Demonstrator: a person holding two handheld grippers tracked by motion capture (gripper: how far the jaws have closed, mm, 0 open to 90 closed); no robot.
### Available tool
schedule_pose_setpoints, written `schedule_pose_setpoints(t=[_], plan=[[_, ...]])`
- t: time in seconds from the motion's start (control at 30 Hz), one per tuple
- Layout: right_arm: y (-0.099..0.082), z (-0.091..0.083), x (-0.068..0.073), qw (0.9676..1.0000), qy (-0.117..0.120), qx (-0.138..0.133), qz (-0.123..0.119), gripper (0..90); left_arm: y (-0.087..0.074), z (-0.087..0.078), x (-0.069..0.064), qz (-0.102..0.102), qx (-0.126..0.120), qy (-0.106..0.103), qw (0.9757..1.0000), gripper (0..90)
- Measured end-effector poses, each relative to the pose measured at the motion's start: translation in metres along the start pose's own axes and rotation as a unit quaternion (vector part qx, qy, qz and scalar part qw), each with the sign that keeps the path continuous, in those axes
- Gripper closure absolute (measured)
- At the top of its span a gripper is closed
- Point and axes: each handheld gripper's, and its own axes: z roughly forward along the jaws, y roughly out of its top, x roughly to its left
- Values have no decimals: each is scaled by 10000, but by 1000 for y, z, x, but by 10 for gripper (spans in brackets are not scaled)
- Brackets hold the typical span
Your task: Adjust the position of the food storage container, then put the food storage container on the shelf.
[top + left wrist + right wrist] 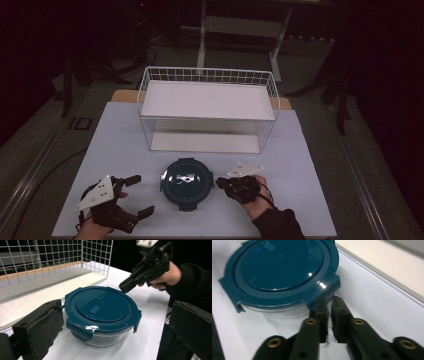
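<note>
A round glass container with a dark teal clip-on lid [185, 183] stands on the table in front of the wire rack. My left gripper [139, 195] sits to its left, open, with nothing between the jaws. In the left gripper view, the wide-apart pads [40, 326] frame the container [101, 312]. My right gripper [220, 182] is at the container's right side, shut on nothing. In the right gripper view its tips [328, 301] sit right at a side clip [325, 286] of the lid [282, 272]; whether they touch it I cannot tell.
A white wire rack [207, 75] holding a white shelf board stands behind the container, open toward me. The light table cover [120, 145] has bare room on both sides. The dark floor and a white frame lie beyond the table.
</note>
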Motion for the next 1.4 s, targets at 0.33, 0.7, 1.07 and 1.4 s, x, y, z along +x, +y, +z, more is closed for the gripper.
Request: schedule_pose_setpoints(t=[0.33, 0.7, 1.07, 1.4], plan=[[3, -32, 4, 9969, 47, -776, 75, 333, 4, -1, -3, -43, -28, 51, 10000, 0], [7, -55, 9, 9909, 217, -1325, 88, 135, 21, 0, -10, -117, 95, -32, 9999, 0], [6, -70, 8, 9839, 95, -1782, 27, 173, 46, 6, 1, -198, 405, 257, 9987, 0], [7, -75, 18, 9758, 302, -2164, -20, 113, 50, 21, 36, -1080, 1081, 621, 9863, 0]])
